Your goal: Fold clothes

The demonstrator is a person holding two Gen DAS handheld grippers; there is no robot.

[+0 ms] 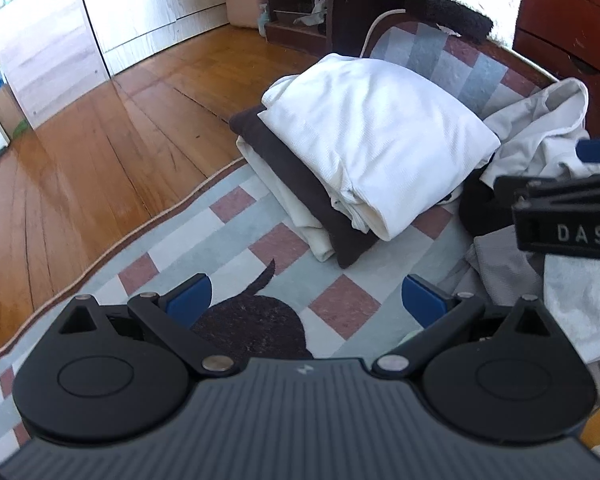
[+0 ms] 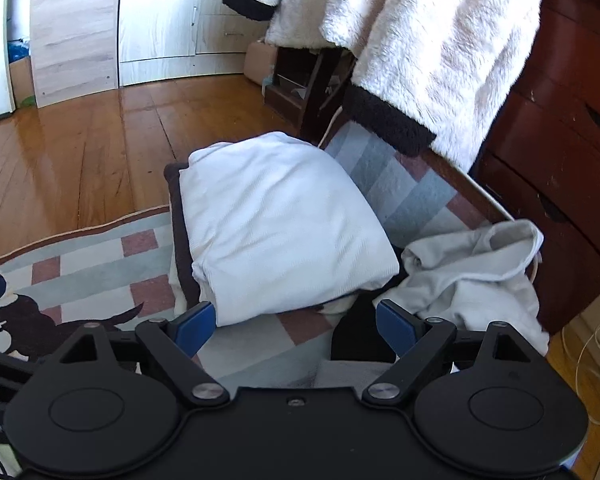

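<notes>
A folded white garment [image 2: 284, 224] tops a neat stack on the checked rug [image 1: 228, 236], over a dark folded piece [image 1: 300, 188] and a cream one [image 1: 296, 216], so several items look done. Just right of the stack, a crumpled pale hoodie [image 2: 480, 276] and grey clothes [image 1: 504, 272] still wait. The left tool [image 1: 306, 300] and right tool [image 2: 294, 322] both hover spread wide, holding nothing.

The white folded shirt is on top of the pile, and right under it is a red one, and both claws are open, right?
Almost. The white folded shirt does top the pile, and both the left claw and right claw are open, but the layer under it is dark brown, not red. The left wrist view shows it best.
</notes>
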